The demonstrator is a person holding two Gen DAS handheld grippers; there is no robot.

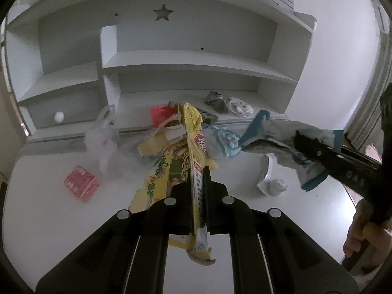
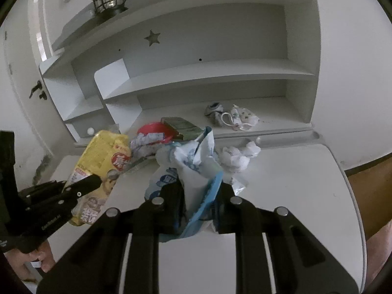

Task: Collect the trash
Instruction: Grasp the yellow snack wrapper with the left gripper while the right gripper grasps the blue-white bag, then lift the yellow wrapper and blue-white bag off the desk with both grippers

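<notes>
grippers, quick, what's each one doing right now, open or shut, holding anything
left gripper: shut on the yellow snack bag, lifted off the desk.
right gripper: shut on the blue and white bag.

Left hand-held gripper [image 1: 198, 171]: black, as is the right hand-held gripper [image 2: 198, 191]. Yellow snack bag [image 1: 193, 134] carries a red round emblem and green printed panels; the blue-and-white bag [image 2: 196, 156] has a blue edge, and the small carton [image 1: 82, 183] is red with pale print. Worktop [image 1: 49, 220] and shelf unit [image 1: 196, 58] are white, with a star-shaped cut-out [image 1: 163, 12] in the back panel; bowl [image 2: 153, 128] red, box [image 2: 182, 127] green
</notes>
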